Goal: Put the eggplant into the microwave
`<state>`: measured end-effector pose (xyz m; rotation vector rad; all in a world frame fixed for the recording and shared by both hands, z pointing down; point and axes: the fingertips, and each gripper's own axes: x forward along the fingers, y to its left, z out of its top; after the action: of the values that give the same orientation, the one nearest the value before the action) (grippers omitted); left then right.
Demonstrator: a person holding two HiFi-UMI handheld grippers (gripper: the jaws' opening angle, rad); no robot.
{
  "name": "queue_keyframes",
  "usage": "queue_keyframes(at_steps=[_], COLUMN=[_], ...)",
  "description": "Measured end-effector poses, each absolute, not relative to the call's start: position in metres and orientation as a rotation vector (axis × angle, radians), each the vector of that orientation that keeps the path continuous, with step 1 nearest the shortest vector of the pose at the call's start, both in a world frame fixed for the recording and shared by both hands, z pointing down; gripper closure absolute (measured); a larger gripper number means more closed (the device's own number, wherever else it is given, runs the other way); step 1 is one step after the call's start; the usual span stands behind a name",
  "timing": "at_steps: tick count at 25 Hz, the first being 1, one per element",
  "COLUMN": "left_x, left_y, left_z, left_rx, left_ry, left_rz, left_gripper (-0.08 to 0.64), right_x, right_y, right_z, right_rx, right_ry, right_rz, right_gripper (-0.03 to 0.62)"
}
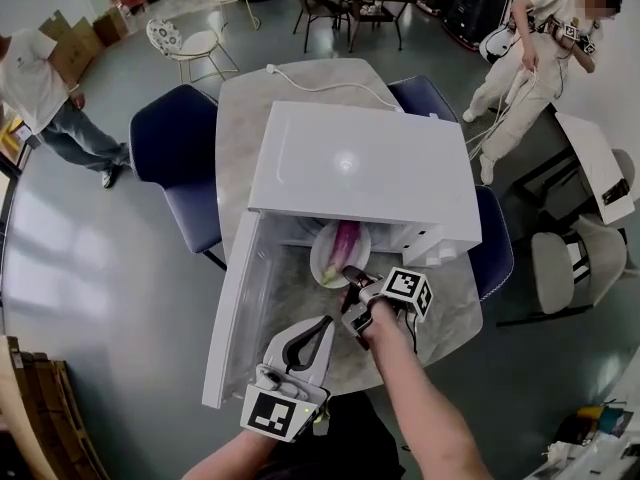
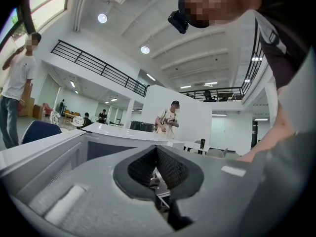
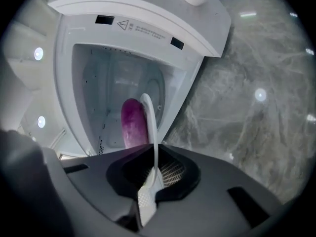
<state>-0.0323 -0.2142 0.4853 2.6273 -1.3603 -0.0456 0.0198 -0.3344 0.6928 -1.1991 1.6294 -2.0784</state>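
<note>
A white microwave [image 1: 365, 163] stands on the marble table [image 1: 450, 308] with its door [image 1: 235, 308] swung open to the left. A purple eggplant [image 1: 346, 241] lies on a white plate [image 1: 325, 258] at the mouth of the oven. My right gripper [image 1: 352, 286] is shut on the plate's near rim. In the right gripper view the plate [image 3: 150, 122] shows edge-on between the jaws [image 3: 153, 169], with the eggplant [image 3: 132, 125] beside it just inside the cavity [image 3: 113, 83]. My left gripper [image 1: 318, 330] hovers near the door's front edge, shut and empty; its jaws [image 2: 157, 154] point level.
Dark blue chairs [image 1: 175, 153] stand round the table. A white cable [image 1: 320, 83] runs over the tabletop behind the microwave. One person [image 1: 40, 88] stands at the far left, another [image 1: 540, 38] at the far right. A white table [image 1: 595, 163] is at the right.
</note>
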Motion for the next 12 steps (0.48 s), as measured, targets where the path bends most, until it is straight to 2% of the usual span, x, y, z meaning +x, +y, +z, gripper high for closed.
queue_keyframes(at_steps=[12], left_x=[-0.033], left_y=[-0.244], left_z=[0.503], left_rx=[2.628], left_ry=[-1.380], left_rz=[-0.060], left_gripper=[0.554], right_x=[0.020], right_y=[-0.371], right_z=[0.711], right_rx=[-1.221], right_ry=[1.543], right_rz=[-2.012], right_gripper=[0.572])
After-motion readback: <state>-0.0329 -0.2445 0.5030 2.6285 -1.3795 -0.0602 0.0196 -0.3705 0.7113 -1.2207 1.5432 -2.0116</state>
